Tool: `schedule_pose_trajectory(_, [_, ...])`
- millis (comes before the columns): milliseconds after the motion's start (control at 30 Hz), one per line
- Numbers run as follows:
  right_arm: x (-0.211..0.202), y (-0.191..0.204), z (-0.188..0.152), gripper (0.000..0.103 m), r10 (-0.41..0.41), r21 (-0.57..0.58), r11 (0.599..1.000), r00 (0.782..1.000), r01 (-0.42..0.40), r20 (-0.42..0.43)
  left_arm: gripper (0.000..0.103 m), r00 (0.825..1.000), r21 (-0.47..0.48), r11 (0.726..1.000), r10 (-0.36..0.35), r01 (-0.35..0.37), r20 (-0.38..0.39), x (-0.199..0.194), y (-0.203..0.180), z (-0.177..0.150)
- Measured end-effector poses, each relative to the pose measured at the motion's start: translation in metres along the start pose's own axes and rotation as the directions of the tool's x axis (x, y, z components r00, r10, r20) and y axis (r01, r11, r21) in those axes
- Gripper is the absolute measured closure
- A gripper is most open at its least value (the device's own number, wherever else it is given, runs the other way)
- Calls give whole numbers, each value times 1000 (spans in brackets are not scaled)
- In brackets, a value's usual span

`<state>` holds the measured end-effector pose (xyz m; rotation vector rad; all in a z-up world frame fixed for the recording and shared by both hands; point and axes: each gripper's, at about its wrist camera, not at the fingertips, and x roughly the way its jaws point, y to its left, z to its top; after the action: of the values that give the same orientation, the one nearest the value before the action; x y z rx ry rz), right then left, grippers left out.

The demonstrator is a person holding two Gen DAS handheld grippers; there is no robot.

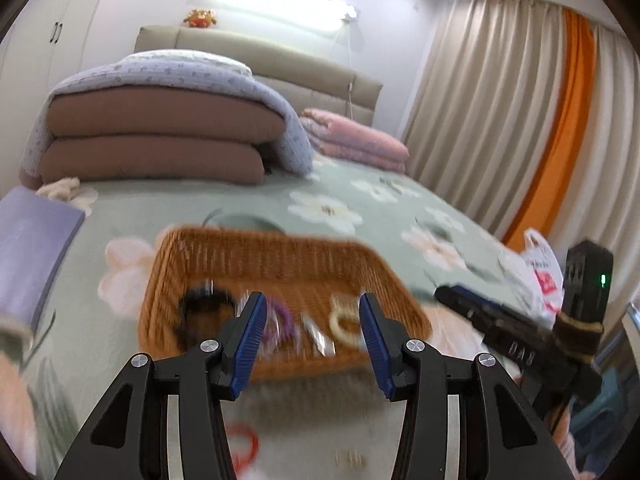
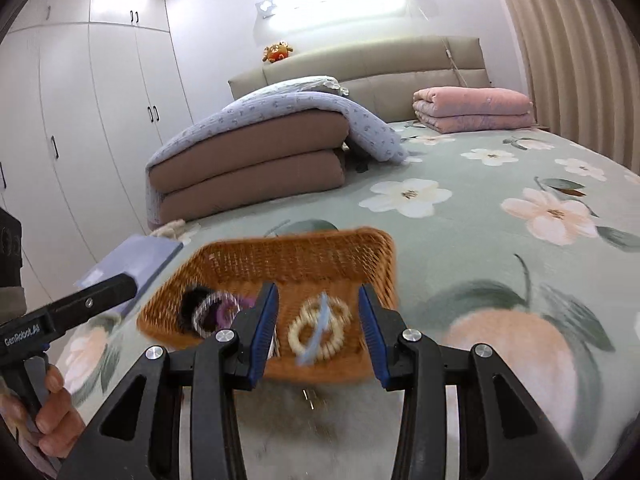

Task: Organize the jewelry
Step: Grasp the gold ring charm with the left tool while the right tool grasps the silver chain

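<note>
Jewelry lies blurred in the basket point(image 2: 304, 252) on the bed point(image 2: 480, 216); I hold both tongs, left point(image 1: 312, 316) and right point(image 2: 318, 308), released and empty above it

Woven wicker basket point(image 2: 304, 256); soft matt cloth bedspread point(image 2: 472, 240); ribbed tool pads point(image 2: 264, 328).

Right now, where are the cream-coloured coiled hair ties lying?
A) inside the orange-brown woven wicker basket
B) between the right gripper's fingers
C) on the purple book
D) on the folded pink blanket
A: the cream-coloured coiled hair ties lie on the floor of the orange-brown woven wicker basket, beyond the open right gripper, which holds nothing.
</note>
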<state>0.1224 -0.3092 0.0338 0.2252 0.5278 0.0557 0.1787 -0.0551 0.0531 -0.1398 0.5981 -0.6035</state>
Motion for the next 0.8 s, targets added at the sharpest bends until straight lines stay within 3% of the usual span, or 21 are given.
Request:
schedule_pose_trajectory(167, [-6, 2, -31, 59, -2, -62, 998, 996, -4, -94, 53, 994, -29, 998, -65, 63, -87, -15, -12, -49])
schedule_pose_trajectory(267, [2, 0, -43, 59, 19, -54, 998, 989, -27, -145, 53, 991, -7, 999, -39, 39, -127, -8, -21, -69])
schedule_pose_trajectory(400, [11, -5, -52, 59, 30, -44, 998, 983, -38, -181, 53, 988, 1, 1000, -13, 14, -153, 7, -19, -83])
schedule_pose_trajectory(467, [12, -3, -56, 59, 31, -49, 998, 981, -41, -193, 53, 985, 19, 999, 36, -33, -171, 18, -15, -91])
schedule_pose_trajectory(567, [22, -1, -60, 59, 19, -63, 997, 974, -34, -228, 54, 974, -3, 1000, -13, 13, -224, 27, -13, -96])
schedule_pose_trajectory(700, [33, -2, -64, 59, 4, -63, 998, 962, -22, -273, 54, 968, 63, 998, -5, 22, -252, 33, -26, -100])
schedule_pose_trajectory(800, [41, -7, -67, 59, 4, -47, 999, 953, -20, -302, 54, 951, 119, 993, 23, 15, -307, 46, -38, -105])
